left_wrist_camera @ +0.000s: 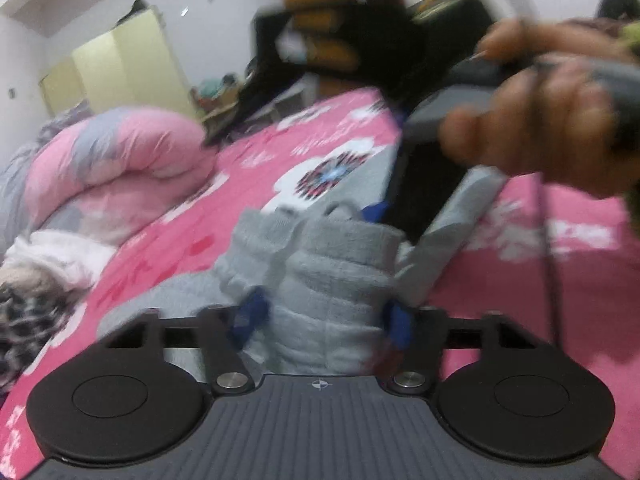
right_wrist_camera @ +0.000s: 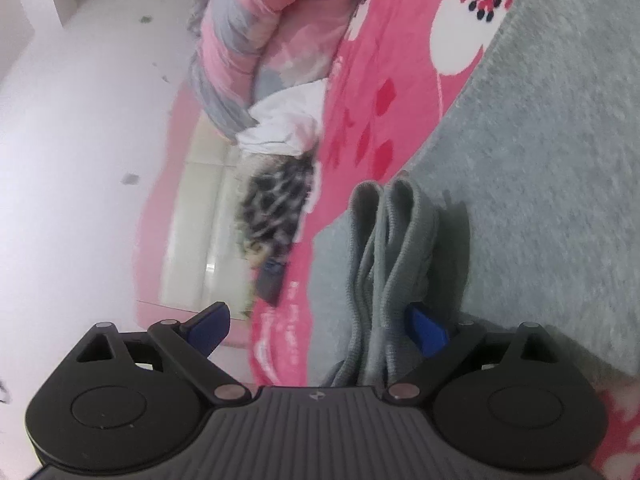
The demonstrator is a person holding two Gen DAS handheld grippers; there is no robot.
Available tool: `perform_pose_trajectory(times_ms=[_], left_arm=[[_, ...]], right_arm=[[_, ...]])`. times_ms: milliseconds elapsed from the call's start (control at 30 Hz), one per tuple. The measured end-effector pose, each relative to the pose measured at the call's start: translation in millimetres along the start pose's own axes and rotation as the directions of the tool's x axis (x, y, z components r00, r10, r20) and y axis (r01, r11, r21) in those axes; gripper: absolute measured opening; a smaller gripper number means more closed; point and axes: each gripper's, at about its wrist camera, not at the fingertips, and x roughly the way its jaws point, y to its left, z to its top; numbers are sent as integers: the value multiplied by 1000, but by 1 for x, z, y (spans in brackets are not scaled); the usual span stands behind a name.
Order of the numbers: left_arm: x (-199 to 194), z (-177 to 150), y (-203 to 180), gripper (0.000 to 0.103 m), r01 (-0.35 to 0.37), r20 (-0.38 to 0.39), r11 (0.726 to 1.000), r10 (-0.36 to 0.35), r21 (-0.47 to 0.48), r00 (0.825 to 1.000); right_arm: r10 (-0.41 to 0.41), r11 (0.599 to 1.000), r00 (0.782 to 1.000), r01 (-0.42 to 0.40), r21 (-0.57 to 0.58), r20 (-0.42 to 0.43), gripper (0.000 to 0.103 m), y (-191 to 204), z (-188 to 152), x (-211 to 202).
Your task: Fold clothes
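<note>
Left wrist view: a bunched ribbed cuff of the grey sweater (left_wrist_camera: 336, 264) is clamped between the blue fingers of the left gripper (left_wrist_camera: 320, 320) above the pink floral bedsheet (left_wrist_camera: 248, 168). The right gripper (right_wrist_camera: 320, 330) is spread wide, with ribbed folds lying loose between its fingers.

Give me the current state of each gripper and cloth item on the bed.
Left gripper: shut on bunched grey knit garment.
Right gripper: open, grey folds lying against its right finger.
Pink-and-grey quilt: rolled up.
White cloth: crumpled.
Leopard-print cloth: crumpled.
</note>
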Motion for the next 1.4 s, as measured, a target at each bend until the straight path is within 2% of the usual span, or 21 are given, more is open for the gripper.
perform_pose_trajectory(times_ms=[133, 267, 400, 567, 733, 767, 833, 967, 1033, 1200, 1300, 1400], left_arm=[[-3, -2, 0, 42, -6, 30, 1000, 6, -22, 1000], [-8, 0, 5, 38, -18, 67, 998, 22, -60, 998], [-5, 4, 9, 38, -10, 79, 998, 15, -66, 997], [-5, 0, 8, 38, -11, 88, 997, 17, -74, 996], [-6, -5, 9, 42, -6, 83, 997, 13, -79, 996], [-7, -6, 10, 42, -1, 79, 996, 8, -85, 997], [-9, -8, 12, 47, 12, 72, 995, -5, -96, 997], [-25, -15, 13, 58, 1, 69, 996, 6, -89, 998], [-37, -20, 14, 72, -31, 66, 997, 36, -72, 997], [-61, -34, 15, 92, -166, 56, 986, 166, -2, 985], [-64, -40, 17, 93, -229, 18, 973, 228, 21, 973], [-61, -40, 26, 93, -263, -40, 964, 262, -28, 964]], right_arm=[[33, 999, 999, -33, 43, 19, 97, -16, -5, -6], [92, 992, 996, -92, 86, 3, 97, -27, -13, -6], [56, 995, 998, -54, 84, -17, 93, -26, -13, 7], [-44, 997, 998, 46, 61, -37, 76, -19, -8, 26], [-149, 988, 988, 150, 38, -42, 47, -18, -9, 35], [-169, 985, 985, 170, 28, -44, 44, -17, -9, 37], [-207, 978, 977, 208, 7, -44, 35, -16, -11, 38], [-257, 966, 966, 255, -39, -38, 31, -11, -13, 37], [-269, 961, 963, 267, -66, -24, 29, -6, -15, 35], [-276, 950, 960, 279, -140, 43, 27, 12, -20, 25], [-260, 946, 962, 272, -176, 86, 27, 25, -15, 15], [-263, 936, 955, 288, -203, 140, 26, 36, -8, 0]])
